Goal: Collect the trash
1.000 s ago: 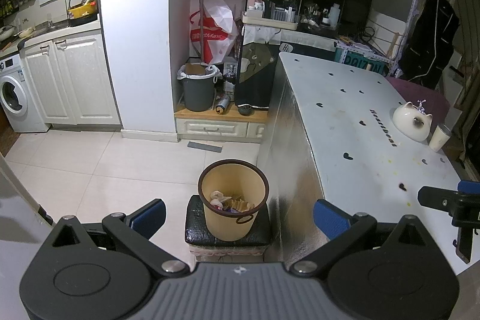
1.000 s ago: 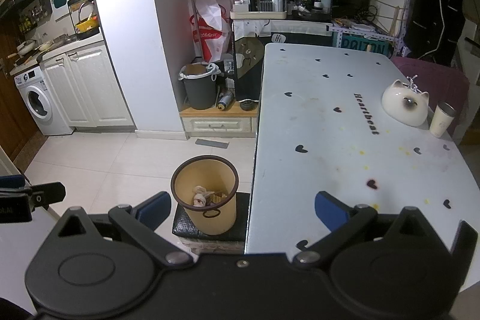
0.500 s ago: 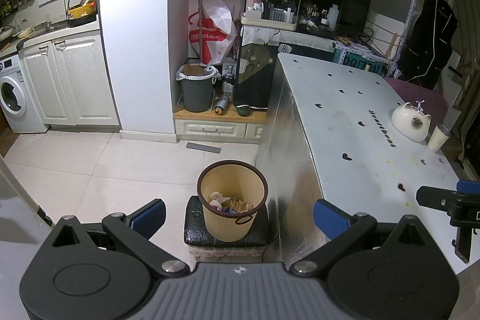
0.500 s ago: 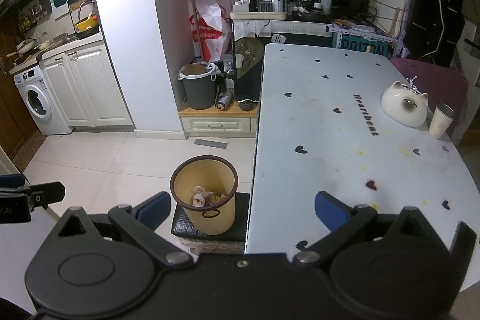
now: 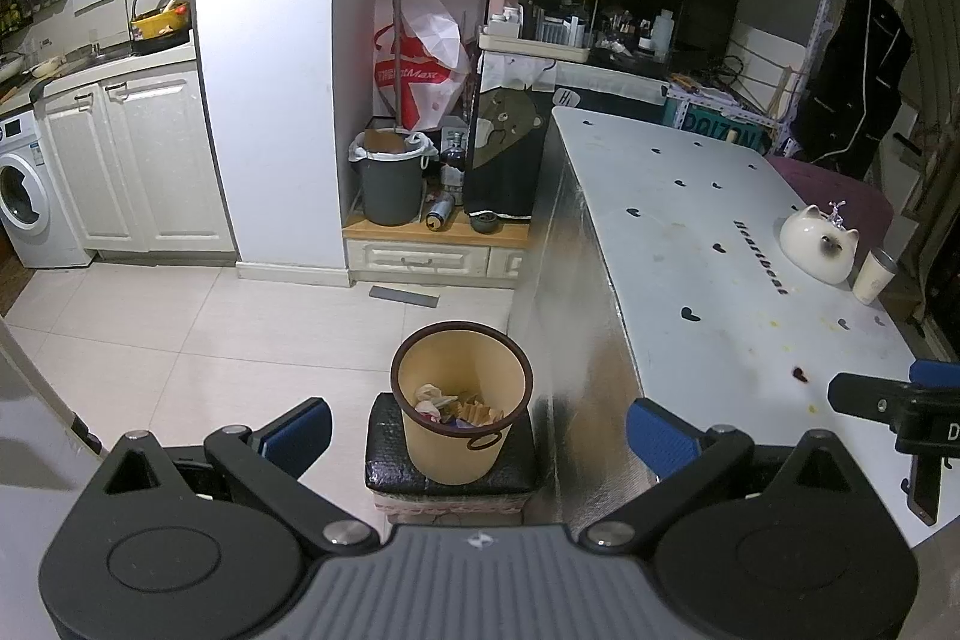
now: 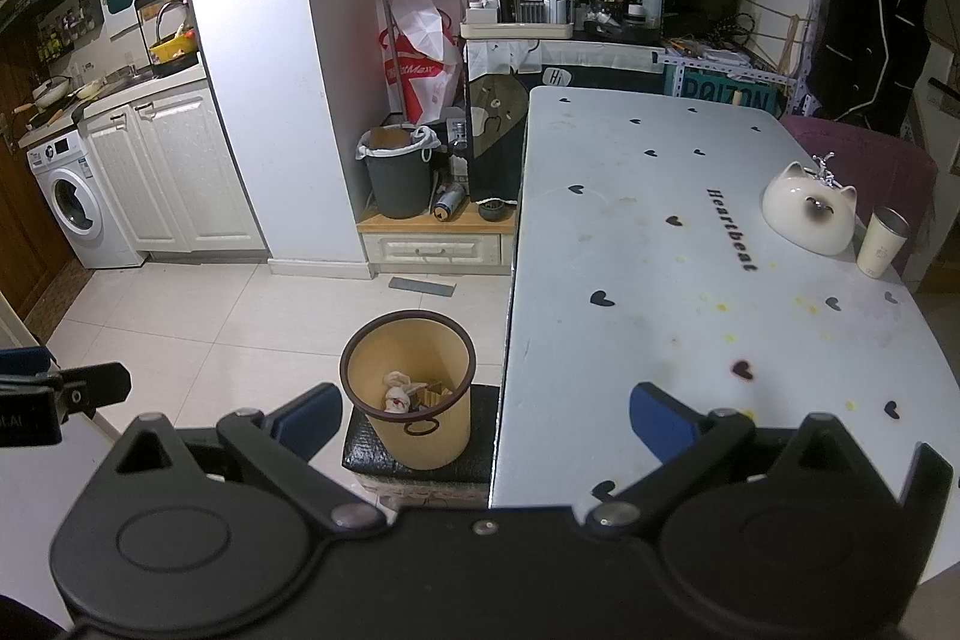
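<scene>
A tan waste bin (image 5: 461,400) (image 6: 408,394) with a dark rim stands on a black stool (image 5: 450,466) beside the white table (image 5: 720,250) (image 6: 690,250). Crumpled paper and scraps (image 5: 450,403) (image 6: 408,394) lie inside it. My left gripper (image 5: 477,430) hangs open above and in front of the bin, nothing between its blue-padded fingers. My right gripper (image 6: 486,415) is open too, straddling the table's left edge and the bin, holding nothing. Each gripper's tip shows at the edge of the other's view.
A white cat-shaped ceramic piece (image 6: 807,214) and a cup (image 6: 881,241) sit at the table's far right. A grey lined bin (image 5: 390,178) and a red and white bag (image 5: 420,64) stand in the alcove. Kitchen cabinets and a washing machine (image 5: 27,196) line the left.
Both views have barely shifted; the bin sits a touch lower and nearer in the left wrist view. Both grippers stay open and empty.
</scene>
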Action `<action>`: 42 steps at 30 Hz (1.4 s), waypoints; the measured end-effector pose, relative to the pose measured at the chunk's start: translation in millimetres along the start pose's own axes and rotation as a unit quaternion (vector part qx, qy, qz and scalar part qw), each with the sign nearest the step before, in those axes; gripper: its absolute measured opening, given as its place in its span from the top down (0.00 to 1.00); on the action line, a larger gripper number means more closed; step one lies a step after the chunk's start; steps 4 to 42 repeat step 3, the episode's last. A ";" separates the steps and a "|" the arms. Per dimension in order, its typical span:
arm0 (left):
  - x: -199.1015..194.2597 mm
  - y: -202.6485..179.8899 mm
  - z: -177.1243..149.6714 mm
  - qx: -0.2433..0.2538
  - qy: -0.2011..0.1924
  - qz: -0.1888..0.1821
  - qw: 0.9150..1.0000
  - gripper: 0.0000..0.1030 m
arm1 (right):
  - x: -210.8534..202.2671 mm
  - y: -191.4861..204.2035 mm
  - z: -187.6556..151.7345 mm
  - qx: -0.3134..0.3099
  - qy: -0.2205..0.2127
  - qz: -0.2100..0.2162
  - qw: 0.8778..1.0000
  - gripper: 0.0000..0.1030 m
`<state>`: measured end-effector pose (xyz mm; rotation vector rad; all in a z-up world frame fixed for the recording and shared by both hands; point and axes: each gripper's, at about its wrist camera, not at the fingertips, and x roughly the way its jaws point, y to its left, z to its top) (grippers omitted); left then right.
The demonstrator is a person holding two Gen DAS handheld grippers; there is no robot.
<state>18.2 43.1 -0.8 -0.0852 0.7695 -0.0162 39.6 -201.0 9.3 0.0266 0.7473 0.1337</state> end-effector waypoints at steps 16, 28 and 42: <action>1.0 -3.0 1.8 0.001 0.000 0.000 1.000 0.00 | -0.2 0.1 0.3 0.000 0.000 0.000 1.000 0.00; 1.0 -3.0 1.8 0.001 0.000 0.000 1.000 0.00 | -0.2 0.1 0.3 0.000 0.000 0.000 1.000 0.00; 1.0 -3.0 1.8 0.001 0.000 0.000 1.000 0.00 | -0.2 0.1 0.3 0.000 0.000 0.000 1.000 0.00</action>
